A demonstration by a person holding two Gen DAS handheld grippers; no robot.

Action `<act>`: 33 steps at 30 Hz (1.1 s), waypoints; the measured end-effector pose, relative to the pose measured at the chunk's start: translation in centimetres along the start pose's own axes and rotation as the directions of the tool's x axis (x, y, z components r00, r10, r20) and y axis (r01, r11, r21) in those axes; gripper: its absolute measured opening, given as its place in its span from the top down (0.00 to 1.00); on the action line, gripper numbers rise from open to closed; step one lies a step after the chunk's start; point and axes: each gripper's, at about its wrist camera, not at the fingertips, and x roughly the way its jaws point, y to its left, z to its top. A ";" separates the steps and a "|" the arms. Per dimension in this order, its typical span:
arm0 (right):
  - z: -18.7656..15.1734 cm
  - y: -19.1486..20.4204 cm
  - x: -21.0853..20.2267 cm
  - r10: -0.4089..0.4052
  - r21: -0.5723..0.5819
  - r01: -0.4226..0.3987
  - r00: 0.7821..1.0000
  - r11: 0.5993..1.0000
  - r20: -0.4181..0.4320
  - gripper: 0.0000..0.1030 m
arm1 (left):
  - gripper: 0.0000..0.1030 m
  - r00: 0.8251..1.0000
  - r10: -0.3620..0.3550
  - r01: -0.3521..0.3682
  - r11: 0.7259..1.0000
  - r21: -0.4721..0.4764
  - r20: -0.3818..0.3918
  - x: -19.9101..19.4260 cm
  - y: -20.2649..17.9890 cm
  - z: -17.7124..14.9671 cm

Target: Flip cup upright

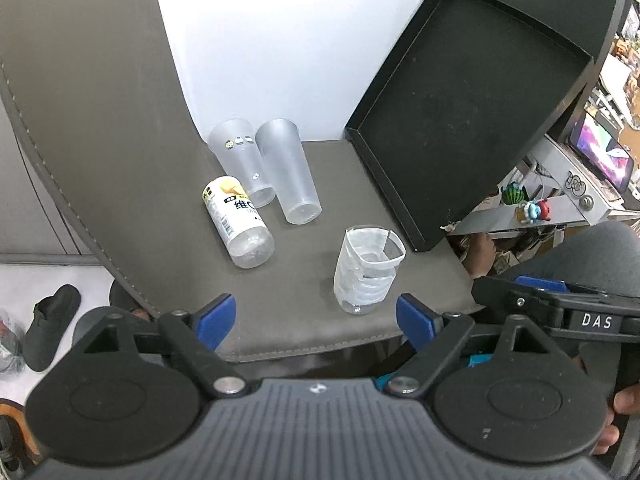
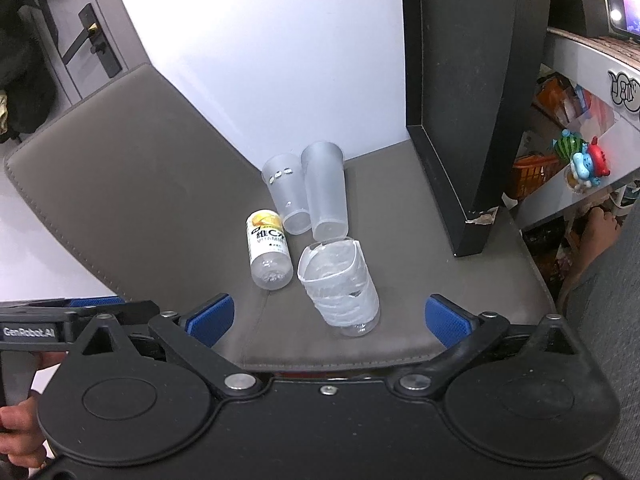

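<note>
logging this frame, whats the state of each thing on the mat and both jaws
taped cup: upright, mouth up, free of both grippers
plain frosted cup: upright, beside the dotted one
dotted frosted cup: upright
vitamin bottle: standing, base down
black tray: leaning on edge
left gripper: jaws open, holding nothing
right gripper: jaws open, holding nothing

Bright, even indoor light with heavy fisheye bending.
You get soft, faint shadows under the cup [image 1: 368, 270] and a washed-out white wall [image 1: 260, 40]; straight edges bow toward the frame borders, and corners go dark.
</note>
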 end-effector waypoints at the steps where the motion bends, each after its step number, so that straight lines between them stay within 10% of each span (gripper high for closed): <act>1: -0.1 0.0 -0.1 0.001 -0.003 -0.001 1.000 1.000 -0.001 0.00 | 0.16 1.000 0.002 -0.002 1.000 0.002 0.001 0.1 0.0 -0.2; 33: -2.0 -0.3 0.6 -0.015 0.000 0.015 0.996 1.000 -0.085 0.00 | 0.16 0.996 0.030 -0.034 0.998 0.049 0.082 1.8 -0.3 -4.9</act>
